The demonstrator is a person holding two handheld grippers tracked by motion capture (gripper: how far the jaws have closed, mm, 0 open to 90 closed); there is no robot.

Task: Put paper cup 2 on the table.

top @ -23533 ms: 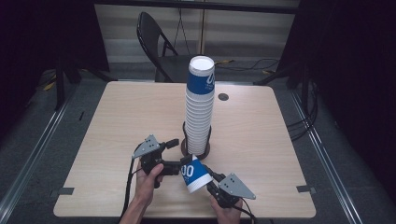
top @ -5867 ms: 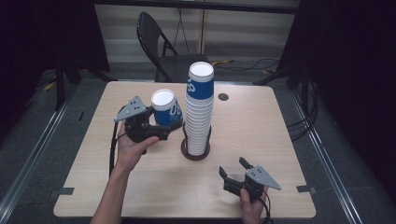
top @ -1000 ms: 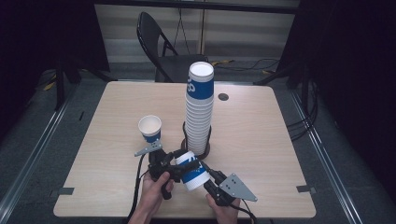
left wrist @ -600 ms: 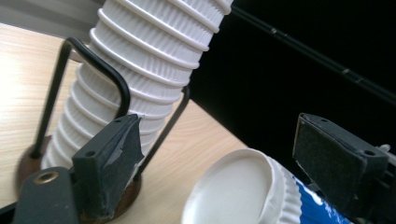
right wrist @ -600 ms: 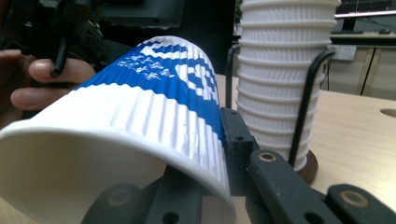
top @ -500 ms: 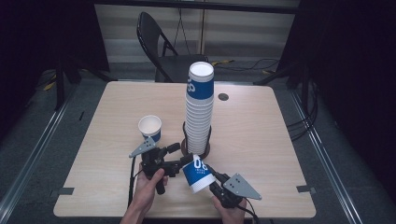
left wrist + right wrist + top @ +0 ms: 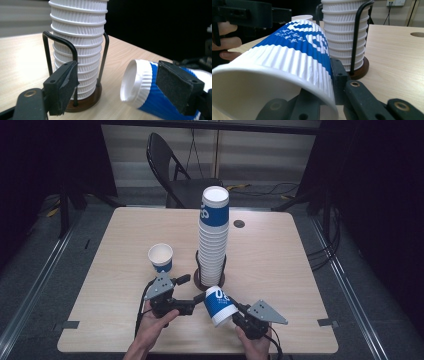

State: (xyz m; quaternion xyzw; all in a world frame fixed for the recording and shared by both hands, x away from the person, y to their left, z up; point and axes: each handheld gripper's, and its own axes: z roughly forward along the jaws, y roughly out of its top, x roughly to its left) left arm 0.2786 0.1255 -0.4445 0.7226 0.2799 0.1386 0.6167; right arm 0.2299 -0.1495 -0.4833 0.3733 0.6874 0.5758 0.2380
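Observation:
A blue-and-white ribbed paper cup (image 7: pixel 218 306) lies tilted above the table's front edge, with my right gripper (image 7: pixel 228 313) shut on its rim end. In the right gripper view the cup (image 7: pixel 287 57) spans the jaws of the right gripper (image 7: pixel 294 82), mouth toward the camera. My left gripper (image 7: pixel 192 294) points at the cup's base from the left. Its jaws have just been closing. In the left gripper view the cup's base end (image 7: pixel 140 85) sits inside the left gripper (image 7: pixel 120 82), with a gap to the left pad (image 7: pixel 71 82).
A tall stack of the same cups (image 7: pixel 213 235) stands in a black wire holder (image 7: pixel 75 52) on a round brown base at mid table. One cup (image 7: pixel 161 257) stands upright left of it. A chair (image 7: pixel 170 175) is behind the table, which has a cable hole (image 7: pixel 239 224).
The right gripper has carried the tilted cup a little to the right. The left gripper's jaws have narrowed around the cup's base end, and the left hand has stayed nearly in place.

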